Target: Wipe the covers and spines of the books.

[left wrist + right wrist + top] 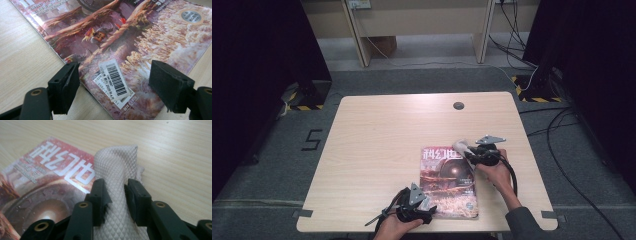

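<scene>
Left claw (424,205): nearest, at the near left corner of the magazine. Its jaws are spread and grasp nothing; in the left gripper view one jaw stands at the magazine's near edge and the other over the cover, with the barcode sticker (115,79) between them.
Left claw's job: judged as steadying. Press down on that corner without sliding, so the cover cannot creep or lift while the cloth moves.
Magazine (447,185): lies flat on the counter (377,150), at its near right part, closed, its title end at the far side. The glossy cover will likely let a cloth glide but also let the whole magazine skate.
Right claw (468,152): at the far right corner of the magazine, clenched on a white textured cloth (115,170). The right gripper view shows the pads pinching a bunched fold, with the free end standing up past the tips.
Step in hand: seems to be wiping the cover with the cloth, starting by the title.
How to do it well: tip the right claw lower so the cloth, not the hard jaw tips, meets the paper. Stroke from the far edge toward the near one, in straight overlapping passes. Keep pressure light. Hold the pinch firm, since the fold looks loose.
Risk: dragging toward the open edge could catch and curl the cover.
</scene>
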A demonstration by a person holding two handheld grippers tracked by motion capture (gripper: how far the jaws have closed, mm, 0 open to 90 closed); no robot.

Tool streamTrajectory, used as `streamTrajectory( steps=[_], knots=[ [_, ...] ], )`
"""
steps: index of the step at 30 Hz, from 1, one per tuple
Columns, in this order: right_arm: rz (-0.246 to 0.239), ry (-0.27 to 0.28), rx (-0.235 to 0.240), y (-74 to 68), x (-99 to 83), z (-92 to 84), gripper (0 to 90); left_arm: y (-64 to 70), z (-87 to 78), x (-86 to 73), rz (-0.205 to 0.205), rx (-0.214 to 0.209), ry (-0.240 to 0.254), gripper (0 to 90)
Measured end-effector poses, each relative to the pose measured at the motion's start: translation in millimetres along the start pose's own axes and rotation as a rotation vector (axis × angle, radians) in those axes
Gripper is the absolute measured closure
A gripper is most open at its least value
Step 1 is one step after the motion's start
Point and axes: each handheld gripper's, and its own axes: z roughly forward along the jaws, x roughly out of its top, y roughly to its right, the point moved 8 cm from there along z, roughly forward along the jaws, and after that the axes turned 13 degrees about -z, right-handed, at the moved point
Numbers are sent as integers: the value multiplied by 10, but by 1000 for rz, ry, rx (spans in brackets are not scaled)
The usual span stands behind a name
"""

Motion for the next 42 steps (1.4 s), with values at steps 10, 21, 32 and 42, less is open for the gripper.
streamTrajectory(
  steps=[10,21,32,42],
  knots=[
    [-68,-61,-41,-12,-62,40,770,-2,3,2,1,-4,1,235],
    [-166,-72,-13,-280,32,134,773,-2,-1,0,11,1,4,237],
    [-137,-77,-126,24,-29,119,766,-2,-1,1,10,0,4,237],
    [-231,-72,4,-464,110,207,771,0,-1,3,19,1,5,238]
  ],
)
